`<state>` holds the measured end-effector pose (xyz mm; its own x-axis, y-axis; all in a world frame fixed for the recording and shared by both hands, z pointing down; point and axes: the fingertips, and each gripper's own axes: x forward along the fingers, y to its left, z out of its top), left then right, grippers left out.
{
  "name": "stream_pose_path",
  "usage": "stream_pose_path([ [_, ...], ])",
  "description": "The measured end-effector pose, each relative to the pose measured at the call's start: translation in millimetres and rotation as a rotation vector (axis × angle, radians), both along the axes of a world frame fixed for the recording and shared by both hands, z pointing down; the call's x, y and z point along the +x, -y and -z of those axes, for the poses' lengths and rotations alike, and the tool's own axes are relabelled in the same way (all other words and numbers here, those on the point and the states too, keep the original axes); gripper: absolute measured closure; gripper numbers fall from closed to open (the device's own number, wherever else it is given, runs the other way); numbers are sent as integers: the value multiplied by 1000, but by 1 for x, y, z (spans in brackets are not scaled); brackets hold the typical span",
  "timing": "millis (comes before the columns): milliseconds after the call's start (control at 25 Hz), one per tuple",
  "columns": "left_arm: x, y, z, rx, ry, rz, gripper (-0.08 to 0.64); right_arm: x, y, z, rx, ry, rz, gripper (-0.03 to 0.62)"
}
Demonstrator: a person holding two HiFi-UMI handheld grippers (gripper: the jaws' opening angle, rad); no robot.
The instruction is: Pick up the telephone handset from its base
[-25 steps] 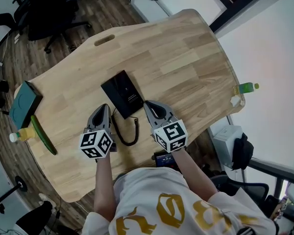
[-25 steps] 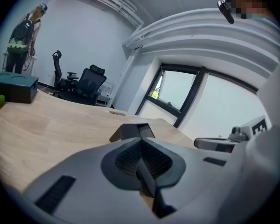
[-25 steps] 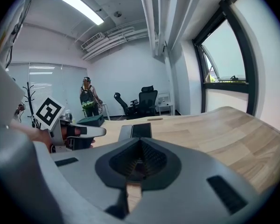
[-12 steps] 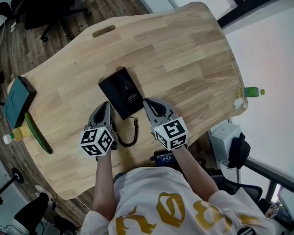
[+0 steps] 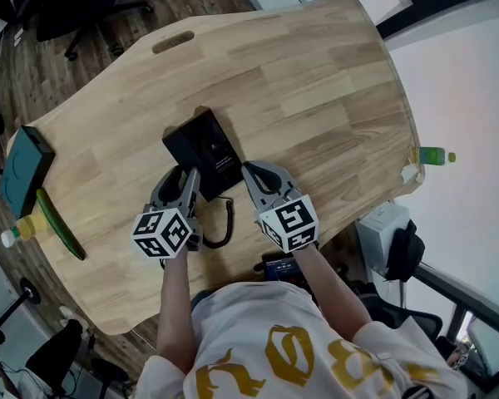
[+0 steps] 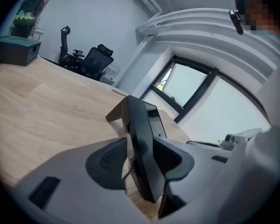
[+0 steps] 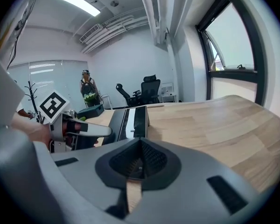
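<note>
Two hand-held grippers are down at the near edge of the telephone, which sits mid-surface, straight ahead at 12 o'clock from the person. The left hand-held gripper comes in at the phone's 7 o'clock corner, and its jaws have just been opening. They now stand wide apart with the black handset edge-on between the pads. One pad is close to the plastic and there's a gap at the other, so nothing is clamped yet. The right hand-held gripper waits at the phone's 4 o'clock corner with its jaws together and nothing in them. The handset is not yet lifted from its base. The coiled cord loops off toward 6 o'clock, between the two grippers. The handset looks like hard, smooth plastic, so probably light and stiff. It shouldn't crush, but that glossy skin could slide out of a lazy pinch. The best hold, I'd say, is across the narrow width on the straight grip section, with the pads flat on both flanks. That cord should stretch and tug as it rises, and a light base may try to follow, so the free gripper could pin it down.
</note>
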<state>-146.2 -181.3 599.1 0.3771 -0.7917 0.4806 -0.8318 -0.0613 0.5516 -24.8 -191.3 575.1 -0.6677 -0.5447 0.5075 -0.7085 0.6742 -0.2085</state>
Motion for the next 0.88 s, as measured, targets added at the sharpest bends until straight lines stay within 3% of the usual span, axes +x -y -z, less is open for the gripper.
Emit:
stream_pose_path([
  [160, 4, 4, -3, -11, -3, -27, 402, 0, 1, -3, -10, -1, -3, 586],
  [400, 6, 6, -4, -14, -85, -37, 423, 0, 3, -3, -10, -4, -7, 587],
  [880, 7, 3, 3, -21, -124, -48, 463, -1, 0, 7, 10, -4, -12, 586],
])
